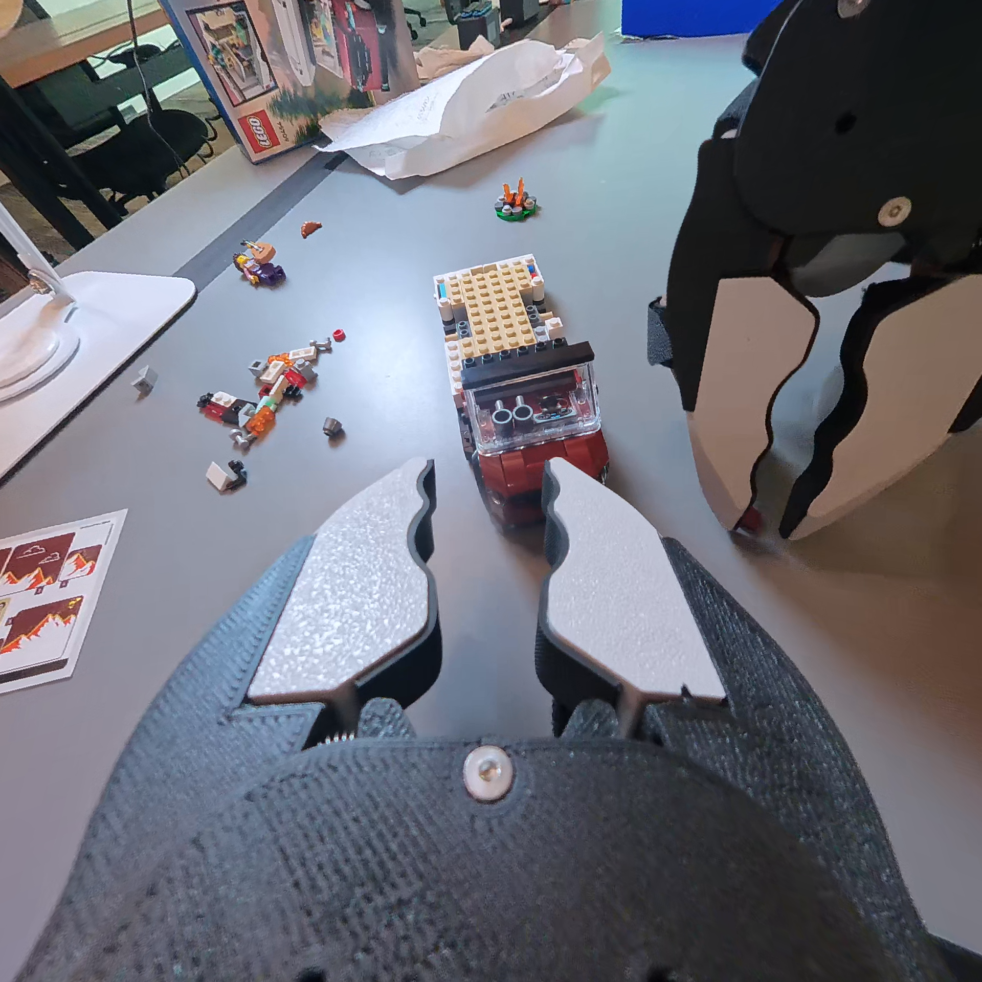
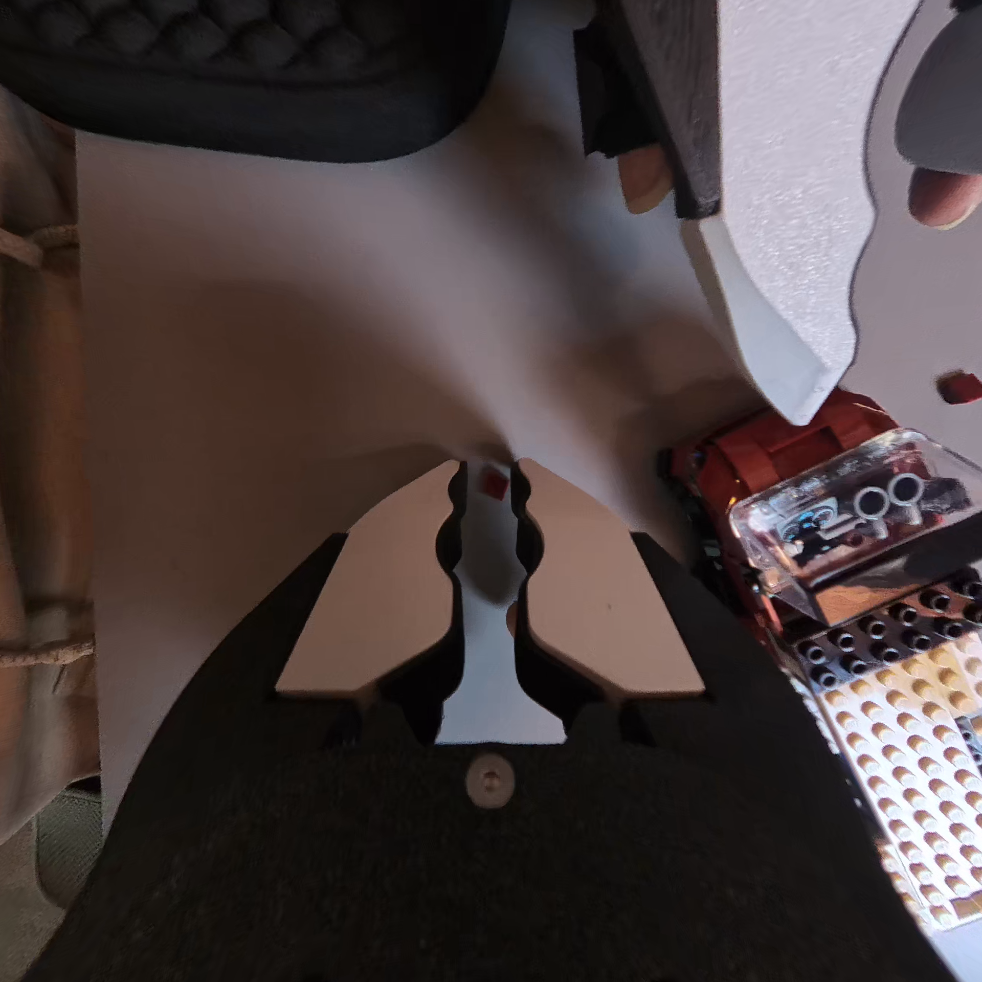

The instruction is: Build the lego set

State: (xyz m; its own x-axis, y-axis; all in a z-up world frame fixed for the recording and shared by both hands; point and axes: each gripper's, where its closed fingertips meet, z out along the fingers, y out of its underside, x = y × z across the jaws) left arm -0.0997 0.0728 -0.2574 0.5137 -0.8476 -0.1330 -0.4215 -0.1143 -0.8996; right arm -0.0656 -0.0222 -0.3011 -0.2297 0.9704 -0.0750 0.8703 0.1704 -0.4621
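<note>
Meanwhile, on a grey table (image 1: 372,223), the left gripper (image 1: 489,478) hangs with its fingers wide apart and nothing between them, just short of the nose of a brick-built truck (image 1: 510,345). One fingertip overlaps the dark red bonnet in the left wrist view; whether it touches cannot be told. The truck stands mid-table with its long axis running 6 to 12 o'clock: nose and clear windscreen toward 6, tan studded bed toward 12. At 3 o'clock the right gripper (image 1: 765,526) points down at the tabletop, its fingers narrowly apart around a small red piece (image 2: 494,486) with a gap showing on one side. Loose bricks (image 1: 276,388) lie scattered at 9 o'clock.
</note>
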